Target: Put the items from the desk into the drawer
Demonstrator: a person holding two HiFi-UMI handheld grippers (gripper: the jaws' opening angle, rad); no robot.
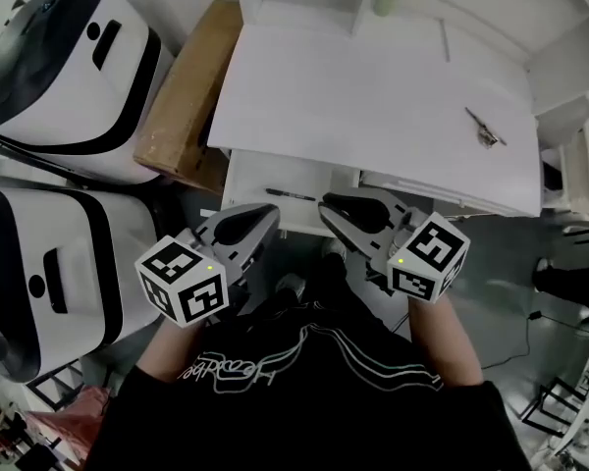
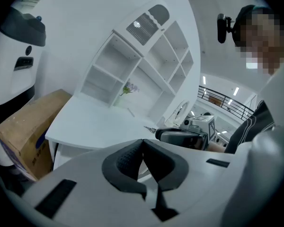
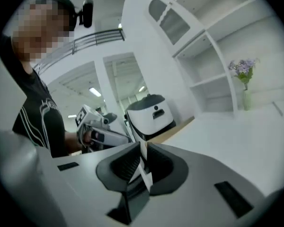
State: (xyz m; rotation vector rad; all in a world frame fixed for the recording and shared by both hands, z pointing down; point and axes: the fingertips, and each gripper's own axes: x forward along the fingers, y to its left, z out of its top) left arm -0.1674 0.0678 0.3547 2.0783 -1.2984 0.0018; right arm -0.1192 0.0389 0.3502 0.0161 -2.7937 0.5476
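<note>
Head view shows both grippers held low before the person, short of the white worktop (image 1: 373, 96). The left gripper (image 1: 265, 214) and right gripper (image 1: 334, 207) each have their jaws pressed together with nothing between them. The drawer (image 1: 250, 180) stands open under the worktop's front edge, with a slim dark pen-like item (image 1: 291, 195) inside. A small metal tool (image 1: 484, 129) lies well off to the right. The step looks like a pause between items. Next, probably, the right jaws must part and come down low over that flat tool.
</note>
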